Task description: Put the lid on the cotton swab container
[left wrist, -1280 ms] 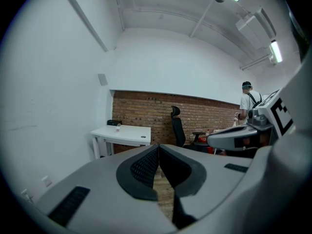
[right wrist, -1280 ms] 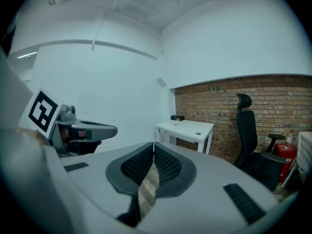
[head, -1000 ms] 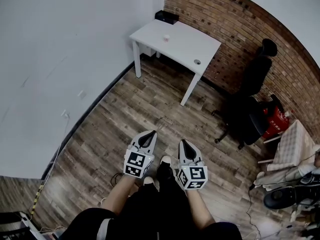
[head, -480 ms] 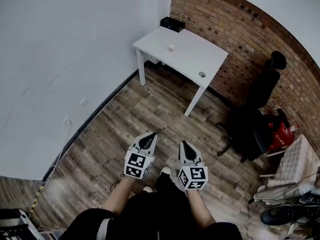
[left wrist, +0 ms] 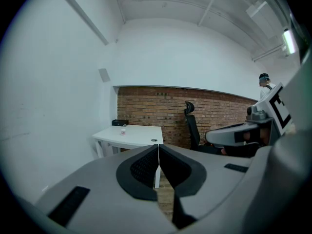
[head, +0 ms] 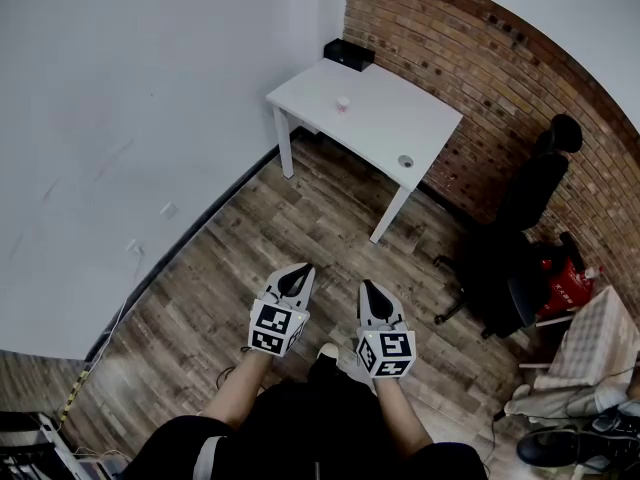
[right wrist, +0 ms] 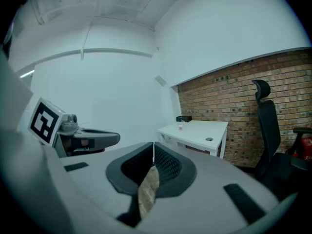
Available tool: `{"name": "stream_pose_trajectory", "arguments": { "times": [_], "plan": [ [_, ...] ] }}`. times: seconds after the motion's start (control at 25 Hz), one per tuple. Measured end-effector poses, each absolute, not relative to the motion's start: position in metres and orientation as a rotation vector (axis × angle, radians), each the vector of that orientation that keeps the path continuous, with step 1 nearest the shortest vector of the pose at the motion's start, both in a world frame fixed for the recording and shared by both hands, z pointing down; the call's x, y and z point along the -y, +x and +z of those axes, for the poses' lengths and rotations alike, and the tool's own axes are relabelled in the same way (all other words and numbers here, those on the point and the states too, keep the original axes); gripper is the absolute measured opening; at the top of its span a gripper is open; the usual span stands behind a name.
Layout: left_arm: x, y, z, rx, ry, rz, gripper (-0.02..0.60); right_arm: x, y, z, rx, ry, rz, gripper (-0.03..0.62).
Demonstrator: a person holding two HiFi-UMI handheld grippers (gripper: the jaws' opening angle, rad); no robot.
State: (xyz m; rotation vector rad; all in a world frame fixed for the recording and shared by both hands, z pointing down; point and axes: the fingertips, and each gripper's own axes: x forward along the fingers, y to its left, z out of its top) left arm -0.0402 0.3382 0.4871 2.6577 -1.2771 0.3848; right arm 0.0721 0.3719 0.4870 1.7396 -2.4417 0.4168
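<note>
Grippers side by side: left gripper (head: 300, 270) and right gripper (head: 366, 288), both closed tight with nothing between the jaws. Cotton swab container (head: 343, 103) stands well ahead of both on a table (head: 390, 113), out of reach. Round thing (head: 405, 161) near the table's edge could be the lid or a desk hole, can't tell. Best to get close and open the jaws before reaching. Count: two grippers, one table, one container, one chair (head: 530, 183).

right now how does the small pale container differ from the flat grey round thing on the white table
The small pale container stands upright; the flat grey round thing lies flat on the white table. The container is whitish, the round thing darker. The container sits mid-table, the round thing near an edge. Both are on the table, apart.
</note>
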Motion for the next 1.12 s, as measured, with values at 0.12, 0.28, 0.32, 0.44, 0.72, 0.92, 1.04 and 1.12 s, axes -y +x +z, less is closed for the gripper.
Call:
{"name": "stream_pose_trajectory", "arguments": {
  "times": [0.12, 0.28, 0.32, 0.44, 0.72, 0.92, 1.04, 1.12],
  "plan": [
    [-0.331, -0.030, 0.488, 1.284, 2.648, 0.391, 0.015, -0.365, 0.082, 0.488, 2.457, 1.727, 0.436, 0.023],
    [-0.318, -0.019, 0.489, 1.303, 2.638, 0.391, 0.015, -0.352, 0.096, 0.490, 2.464, 1.707, 0.439, 0.023],
    [-0.315, -0.017, 0.488, 1.310, 2.634, 0.390, 0.015, -0.349, 0.100, 0.491, 2.465, 1.702, 0.437, 0.023],
    [-0.311, -0.010, 0.487, 1.323, 2.622, 0.392, 0.015, -0.342, 0.109, 0.492, 2.467, 1.691, 0.438, 0.023],
    [-0.300, -0.006, 0.489, 1.350, 2.612, 0.407, 0.015, -0.326, 0.116, 0.496, 2.494, 1.690, 0.479, 0.023],
    [-0.284, -0.009, 0.494, 1.366, 2.586, 0.411, 0.015, -0.310, 0.114, 0.502, 2.492, 1.664, 0.494, 0.023],
    [-0.269, -0.015, 0.498, 1.366, 2.582, 0.398, 0.015, -0.295, 0.108, 0.505, 2.489, 1.659, 0.489, 0.023],
    [-0.256, -0.016, 0.502, 1.364, 2.580, 0.390, 0.015, -0.282, 0.106, 0.506, 2.487, 1.660, 0.487, 0.023]
  ]
}}
